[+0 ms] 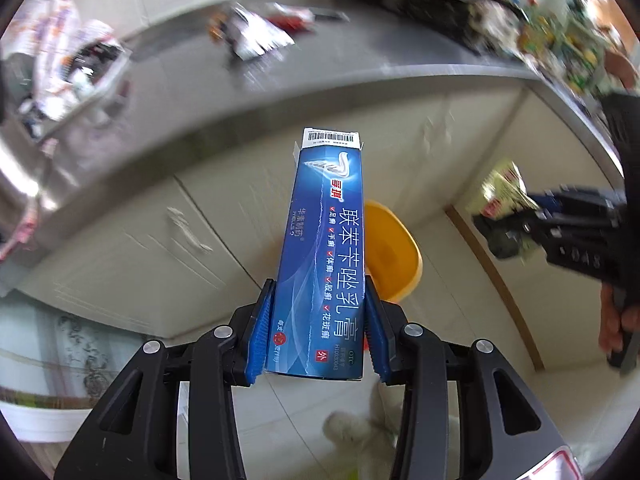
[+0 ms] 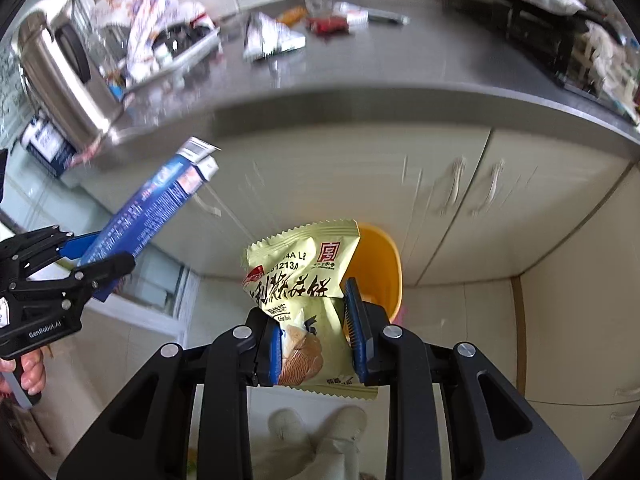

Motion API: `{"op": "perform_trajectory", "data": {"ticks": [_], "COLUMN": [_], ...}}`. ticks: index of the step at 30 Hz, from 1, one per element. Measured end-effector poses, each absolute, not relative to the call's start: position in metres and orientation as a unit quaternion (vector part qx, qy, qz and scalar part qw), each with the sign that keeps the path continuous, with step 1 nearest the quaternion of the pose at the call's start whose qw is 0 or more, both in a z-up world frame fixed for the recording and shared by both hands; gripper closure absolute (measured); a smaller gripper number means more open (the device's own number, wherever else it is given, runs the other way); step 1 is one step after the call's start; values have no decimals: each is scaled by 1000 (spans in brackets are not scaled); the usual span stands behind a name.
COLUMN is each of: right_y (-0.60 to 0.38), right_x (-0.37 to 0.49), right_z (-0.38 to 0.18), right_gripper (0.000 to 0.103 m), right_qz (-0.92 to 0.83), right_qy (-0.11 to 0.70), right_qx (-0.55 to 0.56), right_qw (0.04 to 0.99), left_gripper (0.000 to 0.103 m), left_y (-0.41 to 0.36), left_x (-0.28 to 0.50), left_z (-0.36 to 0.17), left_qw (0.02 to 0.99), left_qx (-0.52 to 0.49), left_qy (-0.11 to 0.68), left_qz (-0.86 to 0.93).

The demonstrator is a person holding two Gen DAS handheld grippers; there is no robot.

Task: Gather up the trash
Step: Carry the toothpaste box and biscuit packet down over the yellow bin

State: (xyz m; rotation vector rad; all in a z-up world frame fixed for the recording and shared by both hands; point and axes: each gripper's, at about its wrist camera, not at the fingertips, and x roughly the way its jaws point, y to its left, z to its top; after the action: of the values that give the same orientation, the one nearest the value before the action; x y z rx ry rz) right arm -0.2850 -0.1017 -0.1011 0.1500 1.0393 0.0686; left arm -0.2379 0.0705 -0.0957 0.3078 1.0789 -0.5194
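Observation:
My left gripper (image 1: 318, 300) is shut on a long blue carton (image 1: 326, 248) with Chinese print, held upright in the air. It also shows in the right wrist view (image 2: 148, 208) at the left. My right gripper (image 2: 310, 308) is shut on a pale green snack wrapper (image 2: 304, 280). That wrapper shows in the left wrist view (image 1: 502, 196) at the right. A yellow bin (image 2: 384, 264) stands on the floor by the cabinets, just beyond both held items; it also shows in the left wrist view (image 1: 394, 248).
A grey countertop (image 2: 360, 72) holds more wrappers (image 2: 272, 38), a red packet (image 2: 330, 24), a metal tray (image 2: 180, 56) and a steel kettle (image 2: 60, 76). White cabinet doors (image 2: 440, 184) stand under it. My feet in white slippers (image 2: 320, 428) are below.

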Motion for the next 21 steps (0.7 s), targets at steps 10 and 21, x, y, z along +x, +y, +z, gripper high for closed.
{"op": "perform_trajectory", "data": {"ticks": [10,21], "right_y": [-125,-137], "right_x": [-242,-184], "right_z": [-200,-296], "right_gripper": [74,74], "right_qz": [65,88], "right_qy": [585,645], "right_qx": [37,40], "right_qw": [808,758], "left_gripper": [62,62], "left_y": [36,14], "left_x": [-216,-175], "left_z": [-196,-281], "left_qw": [731,681], "left_qx": [230,237], "left_qy": [570,629], "left_qz": [-295,-291]}}
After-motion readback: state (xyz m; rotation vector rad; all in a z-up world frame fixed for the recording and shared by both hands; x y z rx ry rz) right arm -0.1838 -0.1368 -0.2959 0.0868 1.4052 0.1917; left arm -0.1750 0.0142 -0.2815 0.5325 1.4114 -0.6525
